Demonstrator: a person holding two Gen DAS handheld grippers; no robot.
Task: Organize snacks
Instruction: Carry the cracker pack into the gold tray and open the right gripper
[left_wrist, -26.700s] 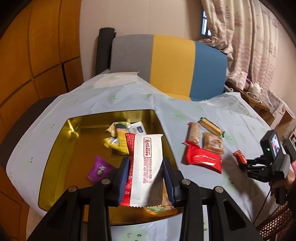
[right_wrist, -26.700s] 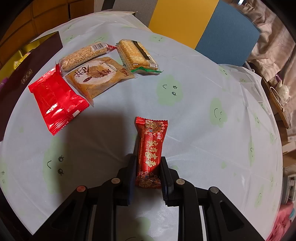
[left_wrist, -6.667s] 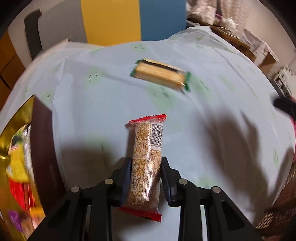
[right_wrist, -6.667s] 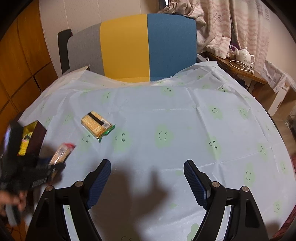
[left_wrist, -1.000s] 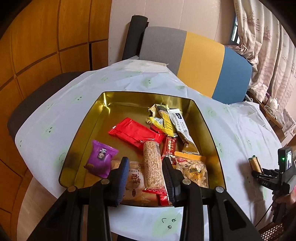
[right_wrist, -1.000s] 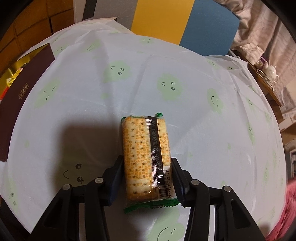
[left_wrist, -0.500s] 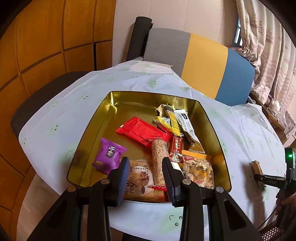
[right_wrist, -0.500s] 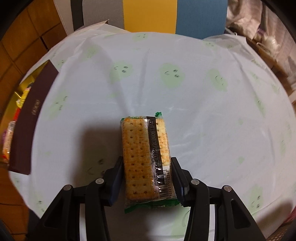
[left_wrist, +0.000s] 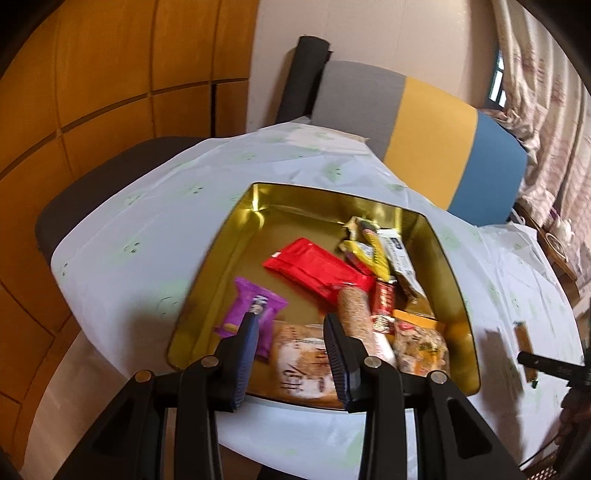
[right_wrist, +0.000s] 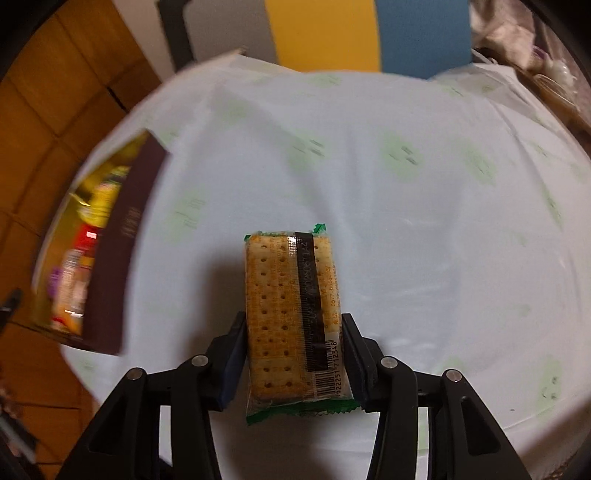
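The gold tin (left_wrist: 332, 197) sits on the table with several snacks in it: a red pack (left_wrist: 317, 269), a purple pack (left_wrist: 255, 310), a grain bar (left_wrist: 354, 314) and a brown pastry pack (left_wrist: 303, 354). My left gripper (left_wrist: 291, 347) hovers over the tin's near edge, open, with nothing between its fingers; the grain bar lies just right of the right finger. My right gripper (right_wrist: 293, 317) is shut on a cracker pack (right_wrist: 288, 306) in a clear, green-edged wrapper, held above the tablecloth. The tin's dark brown wall (right_wrist: 122, 251) lies to its left. In the left wrist view the cracker pack (left_wrist: 522, 339) shows edge-on at the right.
A pale blue cloth with green smiley faces (right_wrist: 406, 184) covers the round table. A chair with a grey, yellow and blue back (left_wrist: 424, 122) stands behind it, and a dark seat (left_wrist: 110, 177) at the left. Wooden wall panels (left_wrist: 92, 74) rise on the left; curtains (left_wrist: 546, 92) hang at the right.
The left gripper drew back and left, so the grain bar no longer sits between its fingers. The right gripper rose with the cracker pack and swung left; more of the tin shows.
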